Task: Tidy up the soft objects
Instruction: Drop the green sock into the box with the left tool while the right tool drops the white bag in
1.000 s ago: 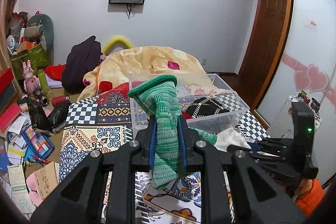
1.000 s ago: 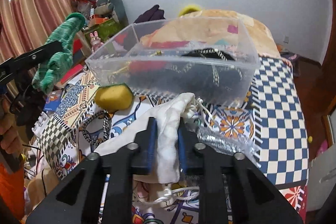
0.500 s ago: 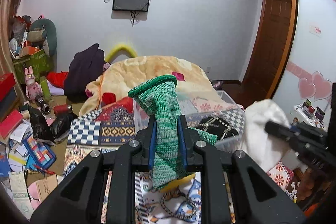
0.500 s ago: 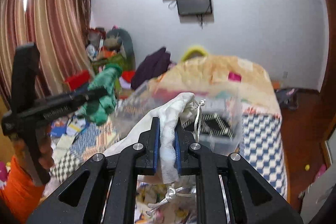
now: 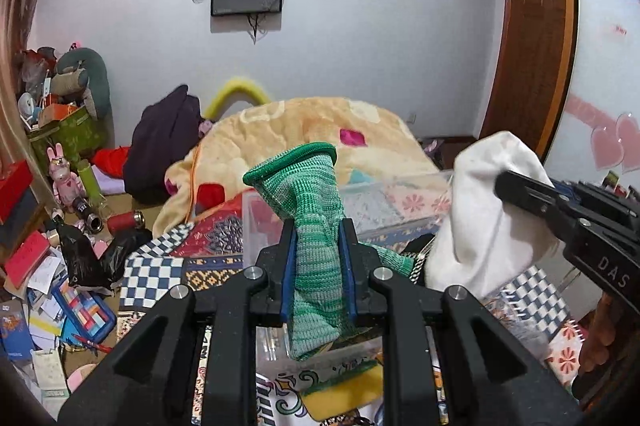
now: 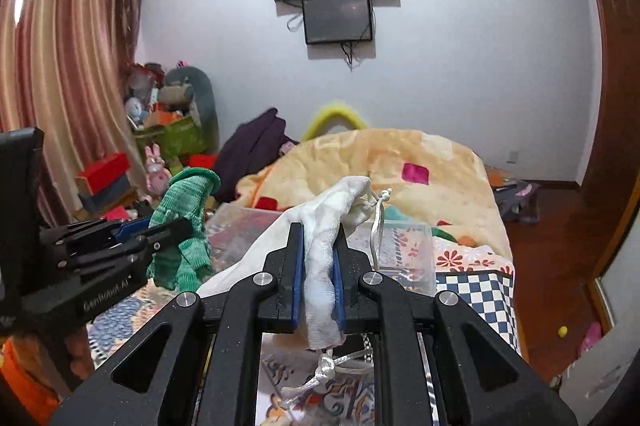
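Note:
A green knitted sock [image 5: 310, 226] stands up between the blue pads of my left gripper [image 5: 318, 254], which is shut on it. The same sock [image 6: 186, 222] and gripper [image 6: 160, 230] show at the left of the right wrist view. My right gripper [image 6: 318, 258] is shut on a white drawstring cloth bag [image 6: 332, 218], its cord hanging below. That bag [image 5: 484, 210] appears at the right of the left wrist view. Both are held in the air above a clear plastic bin [image 5: 384, 198] [image 6: 404, 246] on the patterned bed cover.
A yellow sponge [image 5: 344, 390] lies on the cover in front of the bin. A peach blanket [image 5: 304, 138] is heaped behind it, with a dark garment [image 5: 160, 146] beside it. Clutter covers the floor at left [image 5: 60, 266]. A wooden door [image 5: 528, 38] stands right.
Both grippers rose and moved toward the bin with their loads. The right one lifted the white bag off the cover; the bag now shows beside the sock in the left view.

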